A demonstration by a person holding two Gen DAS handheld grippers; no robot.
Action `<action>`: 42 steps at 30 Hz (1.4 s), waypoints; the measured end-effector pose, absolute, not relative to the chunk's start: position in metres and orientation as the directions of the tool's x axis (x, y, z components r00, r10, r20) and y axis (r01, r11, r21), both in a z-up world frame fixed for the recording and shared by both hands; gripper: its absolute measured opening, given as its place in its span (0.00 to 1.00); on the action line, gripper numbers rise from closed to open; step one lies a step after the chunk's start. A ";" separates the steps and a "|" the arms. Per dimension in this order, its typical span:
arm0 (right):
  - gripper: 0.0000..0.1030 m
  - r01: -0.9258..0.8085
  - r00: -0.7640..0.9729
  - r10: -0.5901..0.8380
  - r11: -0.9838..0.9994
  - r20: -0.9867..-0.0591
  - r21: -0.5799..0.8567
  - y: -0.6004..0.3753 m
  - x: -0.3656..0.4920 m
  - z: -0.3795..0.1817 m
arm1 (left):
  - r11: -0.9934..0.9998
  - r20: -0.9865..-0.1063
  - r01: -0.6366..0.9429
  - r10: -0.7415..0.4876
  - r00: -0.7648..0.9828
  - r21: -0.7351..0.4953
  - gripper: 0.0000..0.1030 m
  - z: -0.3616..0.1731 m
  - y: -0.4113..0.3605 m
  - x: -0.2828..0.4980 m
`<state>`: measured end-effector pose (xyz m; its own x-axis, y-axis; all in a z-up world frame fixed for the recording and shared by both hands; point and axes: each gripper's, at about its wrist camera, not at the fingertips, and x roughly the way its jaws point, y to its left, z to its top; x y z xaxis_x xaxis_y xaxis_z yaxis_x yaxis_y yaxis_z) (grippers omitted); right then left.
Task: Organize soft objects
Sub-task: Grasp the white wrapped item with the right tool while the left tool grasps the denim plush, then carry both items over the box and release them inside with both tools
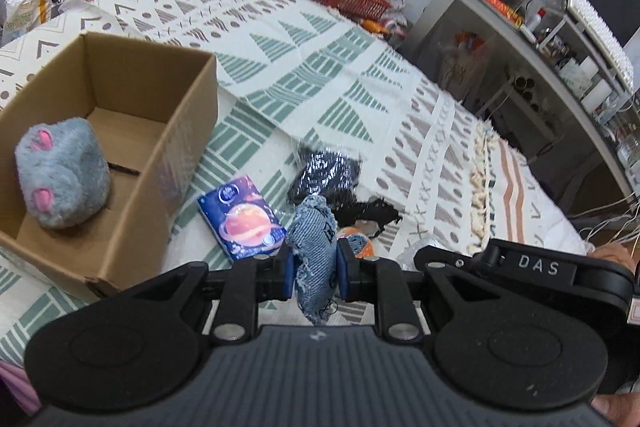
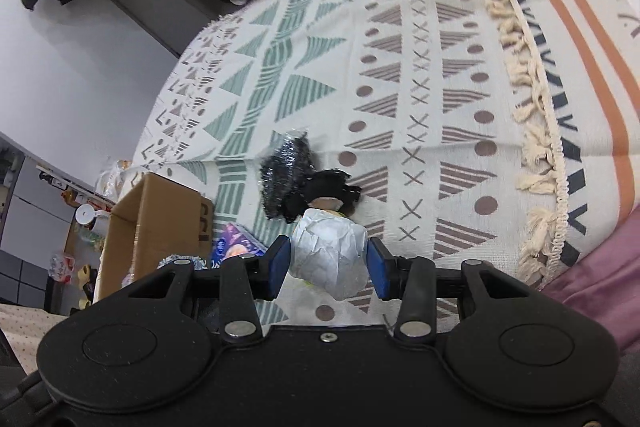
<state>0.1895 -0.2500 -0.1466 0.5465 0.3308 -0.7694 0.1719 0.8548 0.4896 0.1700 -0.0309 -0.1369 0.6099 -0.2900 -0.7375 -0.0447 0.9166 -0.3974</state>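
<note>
denim toy (image 1: 314, 251) (long axis upright), left gripper (image 1: 316, 269) clamped

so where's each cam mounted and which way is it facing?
Left wrist: on the left gripper, looking along its fingers at the cardboard box with the grey plush inside; denim toy clamped; a hand shows at right.
Right wrist: on the right gripper, facing across the patterned blanket; grey wrapped bundle between its fingers.
Shared: box, blanket, black mesh pouch, blue packet.
</note>
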 end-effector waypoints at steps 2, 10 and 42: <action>0.40 0.166 0.556 0.330 0.856 -0.763 0.491 -0.248 0.186 -0.139 | 0.914 -0.730 -0.047 -0.290 0.619 -0.404 0.19 -0.134 -0.027 0.169; 0.40 0.132 0.602 0.320 0.864 -0.732 0.486 -0.237 0.179 -0.108 | 0.892 -0.699 -0.057 -0.311 0.644 -0.448 0.19 -0.122 -0.010 0.164; 0.40 -0.080 0.614 0.417 0.878 -0.671 0.472 -0.135 0.195 -0.068 | 0.843 -0.656 -0.213 -0.201 0.727 -0.494 0.19 -0.105 0.076 0.154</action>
<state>0.1949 -0.1349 -0.0680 0.6138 0.4165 -0.6707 -0.0803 0.8780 0.4718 0.1536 0.0765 -0.1051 0.7274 -0.2011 -0.6561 -0.2129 0.8428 -0.4944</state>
